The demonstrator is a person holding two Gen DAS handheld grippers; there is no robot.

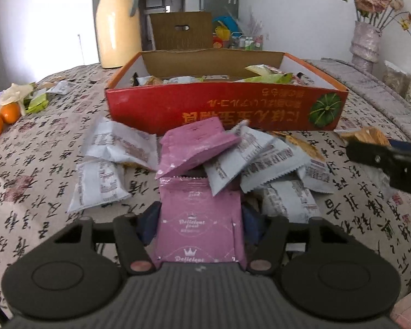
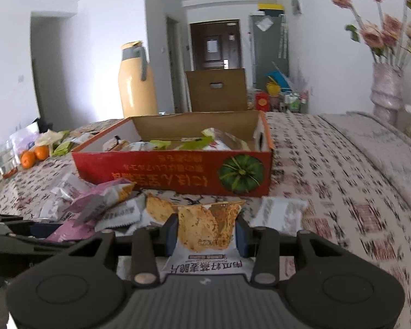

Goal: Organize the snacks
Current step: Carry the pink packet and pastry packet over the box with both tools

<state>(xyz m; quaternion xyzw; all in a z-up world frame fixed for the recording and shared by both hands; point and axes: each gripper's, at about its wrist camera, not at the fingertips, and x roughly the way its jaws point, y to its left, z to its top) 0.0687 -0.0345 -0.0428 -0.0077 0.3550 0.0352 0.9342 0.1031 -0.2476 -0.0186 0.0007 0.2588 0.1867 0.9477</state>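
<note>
A table covered with a cloth (image 1: 41, 148) printed in black brush characters and reddish seals fills both views. Near its middle stands a shallow red box (image 1: 224, 109) with a green pumpkin printed on its near wall; it is open on top and holds several snack packets, some green, some white. In front of the box, on the cloth, lies a loose pile of grey-white packets (image 1: 263, 161) with a second pink packet (image 1: 194, 145) resting tilted on top of them. The left gripper (image 1: 200, 219) is closed on a pink packet (image 1: 200, 224), its blue pads pressed to both sides, just at the near edge of the pile. The right gripper (image 2: 207, 230) clamps a cracker packet (image 2: 205, 233) showing round golden crisps, held above the cloth just before the box's near wall; a single grey-white packet (image 2: 279, 213) lies beside it to the right. Toward the left edge of the table sit two oranges (image 1: 1, 119) among wrappers. Behind the box stand a tall yellow flask (image 1: 117, 24) and a brown carton (image 1: 182, 30). At the far right corner a vase (image 1: 365, 41) holds faded pink flowers. White walls, a dark door (image 2: 215, 46) and a grey fridge (image 2: 270, 49) close the room.
</note>
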